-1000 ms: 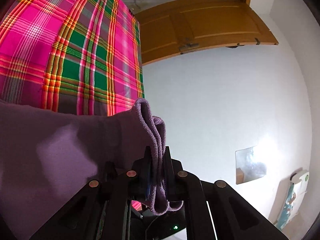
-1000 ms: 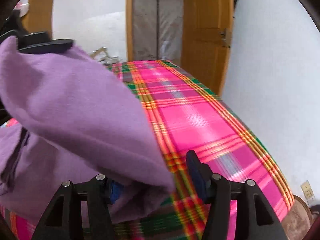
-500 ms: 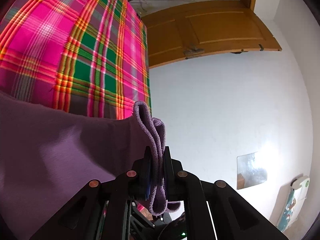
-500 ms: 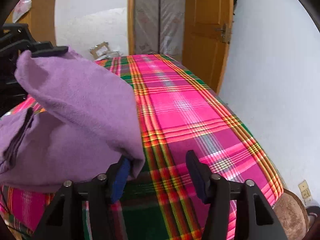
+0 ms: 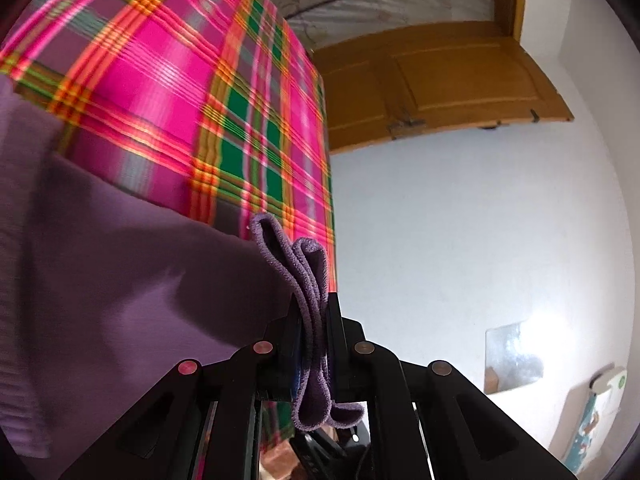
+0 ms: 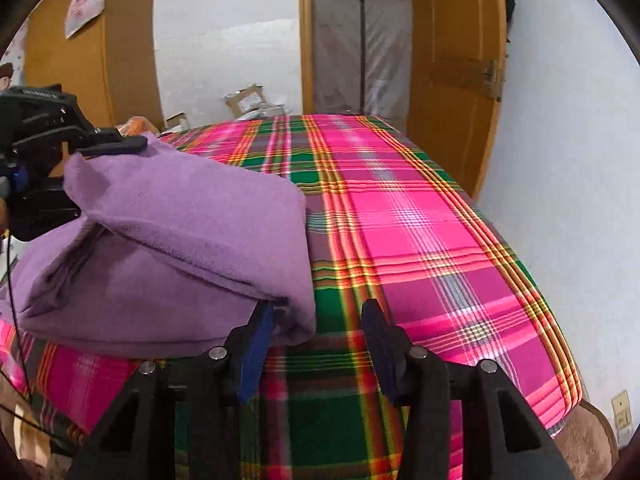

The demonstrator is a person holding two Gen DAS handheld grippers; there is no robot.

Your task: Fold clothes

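A purple fleece garment [image 6: 180,240] lies folded over on the pink and green plaid bed cover [image 6: 420,220]. My left gripper [image 5: 314,312] is shut on a bunched edge of that purple garment [image 5: 120,280], which hangs away to the left in the left wrist view. The left gripper [image 6: 120,146] also shows at the far left of the right wrist view, holding the garment's far corner up. My right gripper [image 6: 318,320] is open, low over the bed cover. Its left finger [image 6: 256,336] sits right by the garment's near corner; nothing is between its fingers.
The bed runs away toward a wooden door [image 6: 452,72] and a plastic-covered doorway [image 6: 360,40]. A white wall [image 6: 568,160] stands close on the right. Cardboard boxes [image 6: 248,104] lie on the floor beyond the bed. A wooden cabinet [image 6: 88,60] stands at the left.
My right gripper has let go of the garment's near corner and drawn back and down; the fold has dropped onto the bed. The left gripper keeps its hold and has tilted.
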